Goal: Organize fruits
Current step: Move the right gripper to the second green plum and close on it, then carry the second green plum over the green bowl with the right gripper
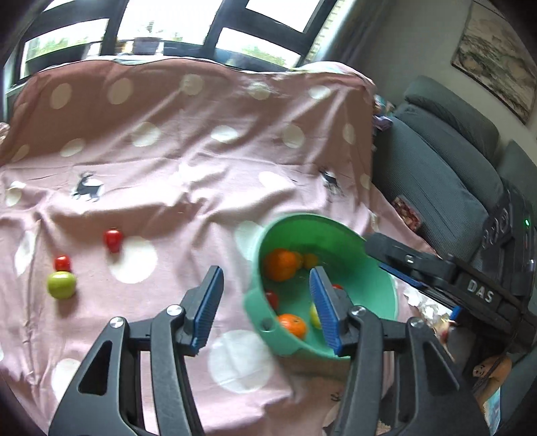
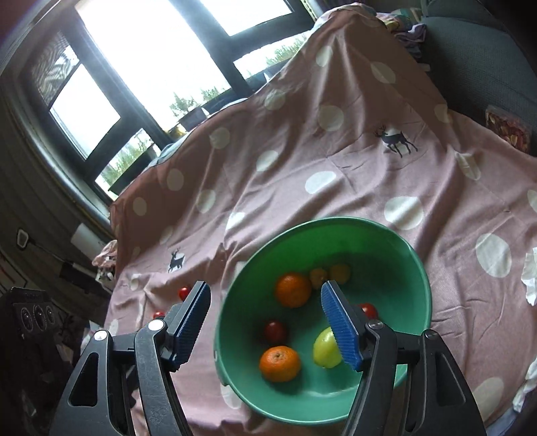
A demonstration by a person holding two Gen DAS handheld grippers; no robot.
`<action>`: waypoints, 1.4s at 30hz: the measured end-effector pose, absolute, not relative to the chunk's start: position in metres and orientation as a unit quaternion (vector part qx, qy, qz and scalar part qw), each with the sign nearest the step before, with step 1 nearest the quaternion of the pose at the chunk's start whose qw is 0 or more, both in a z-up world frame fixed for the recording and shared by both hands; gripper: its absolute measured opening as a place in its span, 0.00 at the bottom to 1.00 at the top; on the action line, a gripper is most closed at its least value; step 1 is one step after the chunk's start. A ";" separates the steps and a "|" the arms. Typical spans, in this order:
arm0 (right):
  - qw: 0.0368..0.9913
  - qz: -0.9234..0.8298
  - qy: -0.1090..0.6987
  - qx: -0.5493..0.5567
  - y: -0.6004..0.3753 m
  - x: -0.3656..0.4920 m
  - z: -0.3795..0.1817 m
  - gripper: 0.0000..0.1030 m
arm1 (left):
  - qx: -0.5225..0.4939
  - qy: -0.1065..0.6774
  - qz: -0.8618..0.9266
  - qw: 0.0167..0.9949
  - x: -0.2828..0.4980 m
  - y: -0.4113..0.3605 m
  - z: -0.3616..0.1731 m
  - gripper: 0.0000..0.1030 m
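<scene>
A green bowl [image 1: 379, 285] [image 2: 396, 248] stands on the pink dotted cloth [image 1: 188, 167] and holds oranges [image 2: 293, 289], a yellow-green fruit [image 2: 326, 348] and small red fruits [image 2: 275, 331]. On the cloth to the left lie a green apple [image 1: 61, 284] and two red fruits [image 1: 112, 239] [image 1: 62, 263]. My left gripper [image 1: 265, 312] is open and empty, its right finger over the bowl's near rim. My right gripper [image 2: 265, 330] is open and empty above the bowl; it also shows in the left wrist view [image 1: 419, 271].
A grey sofa [image 1: 446, 157] stands right of the cloth, with a patterned packet [image 1: 406, 212] on it. A black case [image 1: 503, 268] sits at the right. Windows [image 1: 167, 30] are behind. White crumpled paper [image 2: 530, 275] lies at the cloth's right edge.
</scene>
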State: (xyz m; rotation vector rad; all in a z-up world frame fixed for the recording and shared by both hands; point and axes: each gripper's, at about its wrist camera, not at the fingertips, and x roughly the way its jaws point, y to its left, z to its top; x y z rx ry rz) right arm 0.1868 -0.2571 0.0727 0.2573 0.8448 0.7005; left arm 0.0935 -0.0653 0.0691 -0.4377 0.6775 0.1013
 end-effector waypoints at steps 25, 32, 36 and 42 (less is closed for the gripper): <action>0.647 0.498 0.577 0.008 0.025 0.165 -0.023 0.74 | -0.312 0.371 0.217 0.848 0.036 0.099 -0.016 0.55; 0.633 0.509 0.583 -0.015 0.047 0.159 -0.044 0.65 | -0.296 0.386 0.221 0.846 0.049 0.098 -0.027 0.54; 0.627 0.519 0.581 -0.022 0.052 0.160 -0.047 0.57 | -0.301 0.388 0.221 0.843 0.049 0.102 -0.031 0.48; 0.634 0.522 0.569 -0.036 0.051 0.159 -0.048 0.47 | -0.280 0.386 0.222 0.850 0.054 0.100 -0.034 0.40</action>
